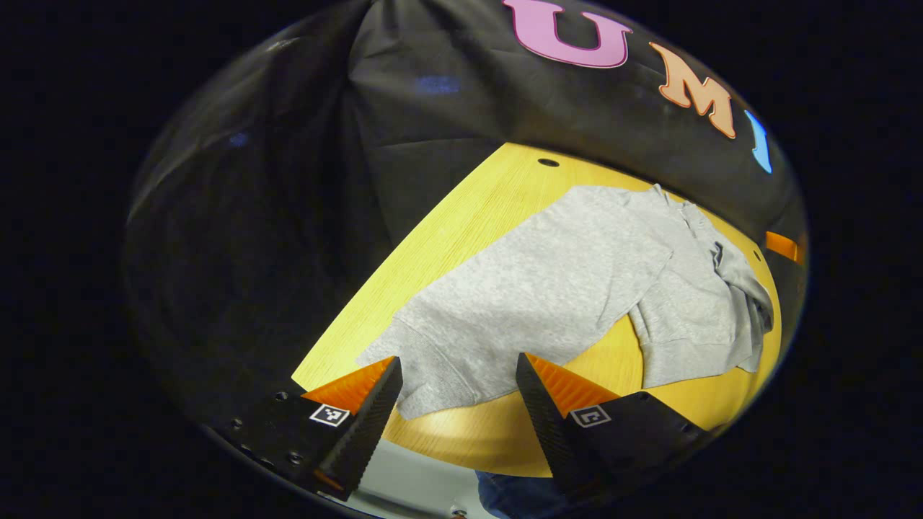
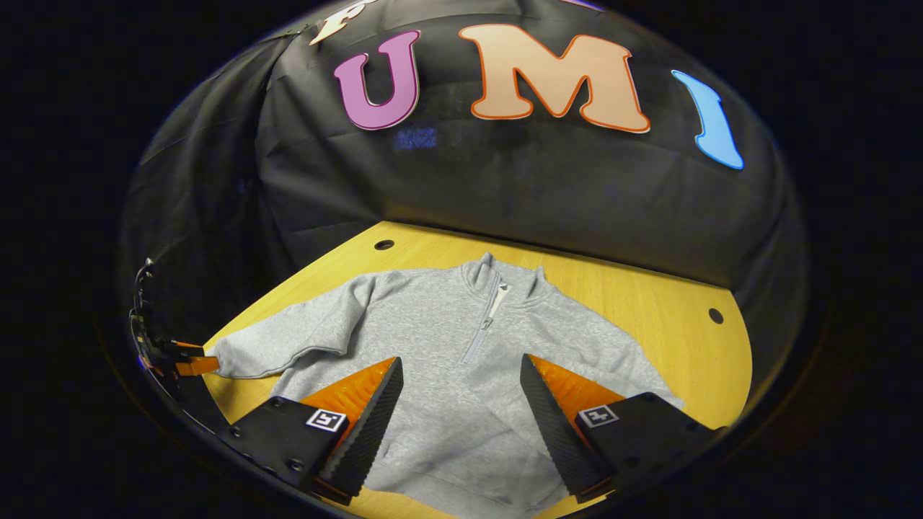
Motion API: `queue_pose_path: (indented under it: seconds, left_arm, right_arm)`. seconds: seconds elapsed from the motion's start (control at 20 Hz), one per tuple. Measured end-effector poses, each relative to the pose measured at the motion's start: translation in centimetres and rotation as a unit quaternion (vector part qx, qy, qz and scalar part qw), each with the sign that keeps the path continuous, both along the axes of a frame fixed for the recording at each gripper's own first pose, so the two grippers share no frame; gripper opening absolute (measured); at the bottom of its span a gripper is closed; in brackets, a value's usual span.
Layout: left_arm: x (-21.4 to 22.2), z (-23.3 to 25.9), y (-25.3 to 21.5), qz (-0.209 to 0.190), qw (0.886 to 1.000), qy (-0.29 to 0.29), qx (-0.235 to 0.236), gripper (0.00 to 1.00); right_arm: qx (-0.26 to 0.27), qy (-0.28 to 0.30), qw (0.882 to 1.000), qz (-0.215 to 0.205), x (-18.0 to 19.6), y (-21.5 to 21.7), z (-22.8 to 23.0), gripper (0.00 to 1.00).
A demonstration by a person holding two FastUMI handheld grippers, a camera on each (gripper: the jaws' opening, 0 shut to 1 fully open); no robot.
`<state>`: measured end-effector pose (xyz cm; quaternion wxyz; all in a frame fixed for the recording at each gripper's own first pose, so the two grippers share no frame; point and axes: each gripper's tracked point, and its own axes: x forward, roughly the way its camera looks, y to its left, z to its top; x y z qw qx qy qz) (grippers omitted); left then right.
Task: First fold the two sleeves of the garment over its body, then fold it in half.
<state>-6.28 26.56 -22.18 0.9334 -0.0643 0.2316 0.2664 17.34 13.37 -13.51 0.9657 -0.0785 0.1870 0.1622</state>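
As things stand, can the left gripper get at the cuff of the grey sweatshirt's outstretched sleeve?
Probably yes. The left gripper is open with the sleeve cuff lying flat on the yellow wooden table between its fingers, nothing in between.

Yellow wooden table (image 2: 649, 303), black cloth wall (image 2: 505, 187)

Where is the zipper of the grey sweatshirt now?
In the right gripper view, the zipper runs down from the collar, centred on the sweatshirt, beyond the open right tool.

Bare table (image 2: 649, 303) w/ room right of sweatshirt (image 2: 433, 324).
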Motion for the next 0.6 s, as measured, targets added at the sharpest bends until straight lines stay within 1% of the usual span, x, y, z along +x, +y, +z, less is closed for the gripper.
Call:
queue_pose_path:
  seconds: [0.1, 0.25, 0.35, 0.4, 0.45, 0.5, 0.55, 0.6]
  left_arm:
    - [0.1, -0.9, 0.3, 0.005, 1.0, 0.005, -0.006, 0.94]
    - [0.3, -2.0, 0.4, 0.012, 1.0, 0.019, -0.013, 0.94]
    - [0.7, -2.0, 0.4, 0.005, 1.0, 0.022, -0.007, 0.95]
    - [0.8, -1.9, 0.2, 0.005, 1.0, 0.024, -0.007, 0.94]
    - [1.1, -1.8, 0.4, 0.004, 1.0, 0.02, -0.005, 0.98]
    - [1.4, -1.8, 0.4, 0.001, 1.0, 0.017, -0.006, 0.9]
    - [1.7, -1.5, 0.3, -0.003, 1.0, 0.007, 0.0, 0.87]
    - [2.2, -1.6, 0.2, -0.011, 1.0, 0.005, 0.002, 0.75]
  right_arm:
    - [-0.005, -0.011, 1.0, -0.02, -0.9, -1.6, 0.9, 1.0]
    - [0.001, -0.02, 0.999, -0.047, -2.4, -3.5, 2.0, 1.0]
    - [0.006, -0.026, 0.998, -0.063, -3.5, -4.7, 2.7, 1.0]
    - [0.008, -0.027, 0.997, -0.071, -3.9, -5.3, 2.9, 1.0]
    - [0.012, -0.027, 0.996, -0.078, -4.4, -5.7, 3.0, 1.0]
    - [0.017, -0.026, 0.996, -0.084, -4.9, -6.0, 3.1, 1.0]
    - [0.021, -0.026, 0.996, -0.087, -5.5, -6.3, 3.2, 1.0]
    - [0.024, -0.027, 0.995, -0.091, -6.0, -6.6, 3.4, 1.0]
